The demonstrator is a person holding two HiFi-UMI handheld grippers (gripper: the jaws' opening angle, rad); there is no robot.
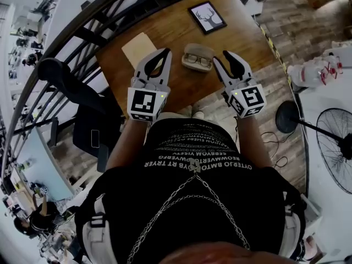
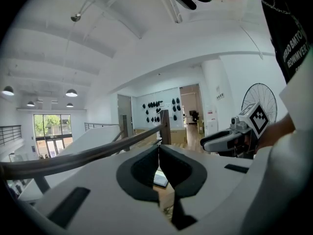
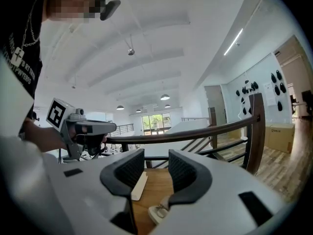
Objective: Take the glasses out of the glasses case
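An open beige glasses case [image 1: 198, 58] lies on the wooden table [image 1: 181, 87], with the glasses [image 1: 198, 61] inside it. My left gripper [image 1: 164, 53] hangs just left of the case with its jaws shut and nothing between them. My right gripper [image 1: 221, 58] hangs just right of the case with its jaws open and empty. In the right gripper view the case [image 3: 157, 212] shows low between the jaws of the right gripper [image 3: 156, 163]. The left gripper view shows the left gripper [image 2: 159, 150] with its tips touching, held above the table.
A framed deer picture [image 1: 207, 16] lies at the table's far side. A beige pad [image 1: 139, 48] lies left of the case. A dark railing [image 1: 82, 32] runs behind the table, a black chair [image 1: 88, 120] stands at left and a floor fan [image 1: 335, 142] at right.
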